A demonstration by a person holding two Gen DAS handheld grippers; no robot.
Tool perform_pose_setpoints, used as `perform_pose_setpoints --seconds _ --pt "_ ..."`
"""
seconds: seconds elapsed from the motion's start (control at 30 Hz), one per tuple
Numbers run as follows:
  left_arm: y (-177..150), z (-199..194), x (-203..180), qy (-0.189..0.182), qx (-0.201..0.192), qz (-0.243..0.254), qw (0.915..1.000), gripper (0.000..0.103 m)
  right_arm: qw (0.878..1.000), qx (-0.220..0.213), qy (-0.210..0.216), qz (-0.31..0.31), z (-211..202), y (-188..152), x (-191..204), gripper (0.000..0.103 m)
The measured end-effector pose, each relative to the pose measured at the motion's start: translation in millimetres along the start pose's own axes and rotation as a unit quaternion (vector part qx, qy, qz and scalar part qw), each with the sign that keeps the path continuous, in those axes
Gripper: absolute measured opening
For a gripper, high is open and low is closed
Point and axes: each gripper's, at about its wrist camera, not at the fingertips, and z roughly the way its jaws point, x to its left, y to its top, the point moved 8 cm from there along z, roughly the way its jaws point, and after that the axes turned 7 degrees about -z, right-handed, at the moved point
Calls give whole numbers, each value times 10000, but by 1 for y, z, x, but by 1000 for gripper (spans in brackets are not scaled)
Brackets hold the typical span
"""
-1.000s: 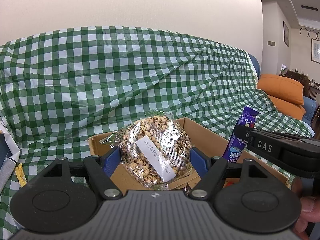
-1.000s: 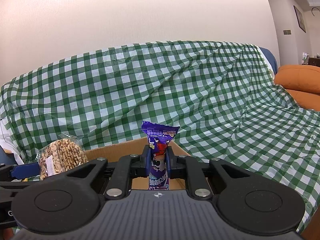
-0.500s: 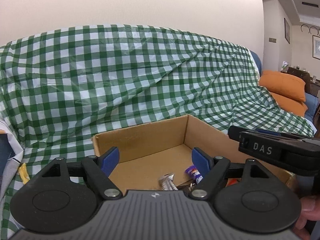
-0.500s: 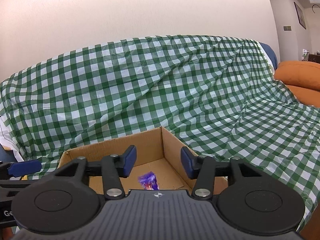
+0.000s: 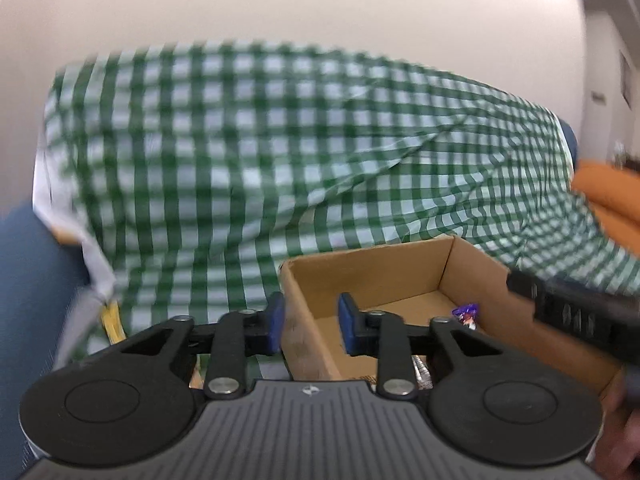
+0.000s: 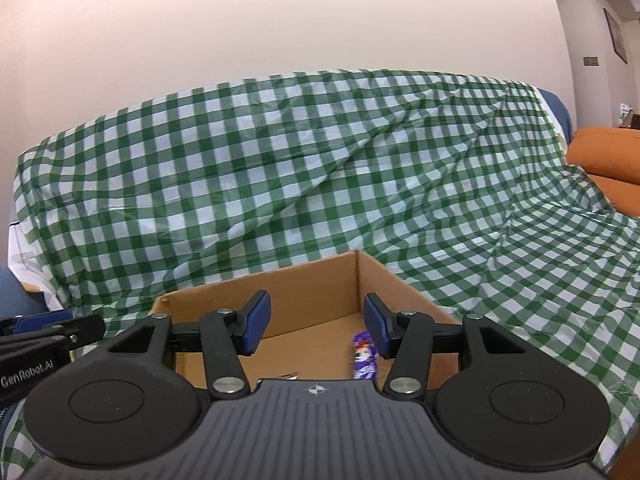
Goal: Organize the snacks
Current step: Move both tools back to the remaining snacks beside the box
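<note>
Sofa under green-checked cloth; open cardboard box on seat; orange cushion far right.

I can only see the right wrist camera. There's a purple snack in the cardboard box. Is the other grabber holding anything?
Observer: No. The left gripper holds nothing. Its blue-padded jaws have just been closing on empty air, and a gap is left between them.
Child: Are any snacks outside the box?
Observer: Maybe one. A small yellow wrapper-like thing, too blurred to name, lies left of the brown cardboard box, at the edge of the green-and-white checked cloth.
</note>
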Motion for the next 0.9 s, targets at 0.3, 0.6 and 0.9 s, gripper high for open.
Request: perform_pose_setpoints --seconds 0.3,0.6,0.9 --pt "98 30 65 473 -140 -400 9980 16 9987 -49 487 -157 -3 3 40 52" --pt "115 81 132 922 -24 -883 9918 16 9974 71 693 -173 1 -2 53 39" --pt "50 97 259 1434 666 -2365 9587 16 9897 -79 1206 -763 -6 -2 88 38"
